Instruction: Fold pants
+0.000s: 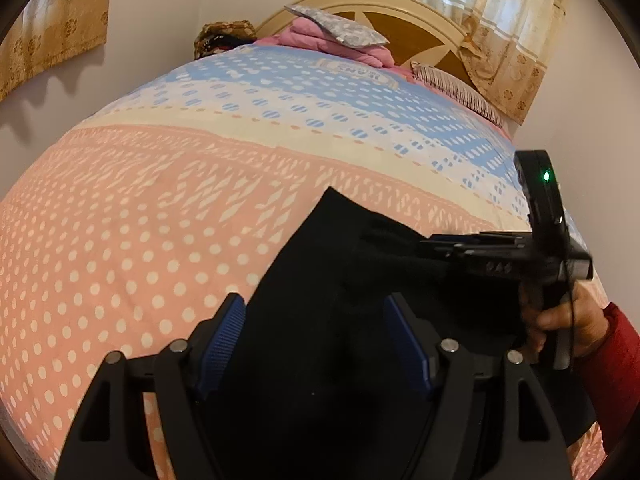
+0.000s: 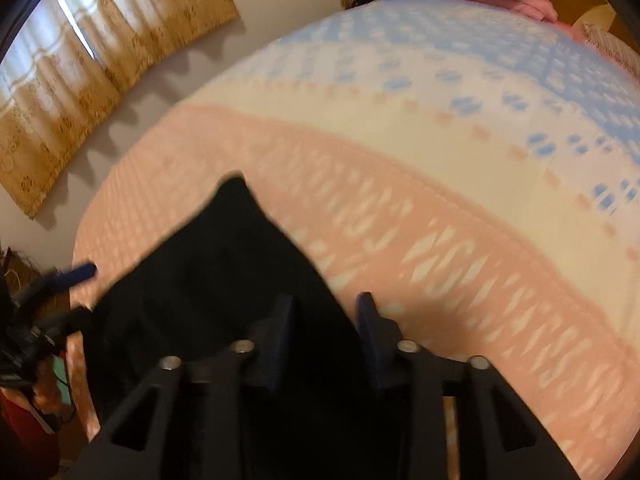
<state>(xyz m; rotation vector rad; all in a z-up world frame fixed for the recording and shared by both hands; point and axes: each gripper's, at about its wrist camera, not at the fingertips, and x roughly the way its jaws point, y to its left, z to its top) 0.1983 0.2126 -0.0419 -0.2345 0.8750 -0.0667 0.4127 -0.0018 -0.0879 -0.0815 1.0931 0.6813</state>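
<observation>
Both tongs (image 1: 314, 334) (image 2: 326, 330) gape over black pants (image 1: 320, 264) on a dotted bedspread (image 1: 140, 220).

A: What do the pants (image 1: 340, 264) look like?
B: Plain black cloth, lying flat on the bedspread (image 1: 132, 240).
A: Where on it?
B: On its pink dotted part, one pointed corner aimed toward the blue part.

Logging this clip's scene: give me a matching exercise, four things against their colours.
Things:
1. pants
2. pads of left tool
3. sleeve
4. blanket by headboard

Colours:
a. pink
b. black
c. red
d. blue

Pairs: 1-b, 2-d, 3-c, 4-a
</observation>
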